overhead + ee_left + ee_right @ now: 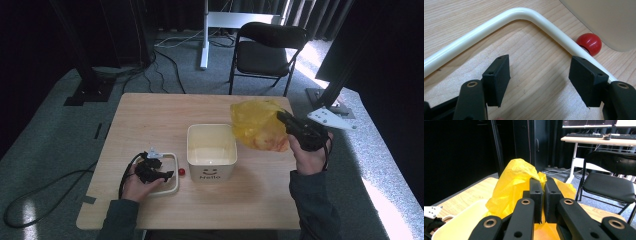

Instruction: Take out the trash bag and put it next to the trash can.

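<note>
I've got the right gripper [286, 119] pinched tight on the yellow bag [256, 125], right of the cream bin [211, 150]. Left gripper [539, 80] half open, empty, near-left. Centre the bag over the bin before lowering.

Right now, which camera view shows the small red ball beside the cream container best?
The left gripper view: the small red ball looks large and glossy there, tucked behind the white curved tube near the cream container. The high view shows it as a tiny red dot.
</note>
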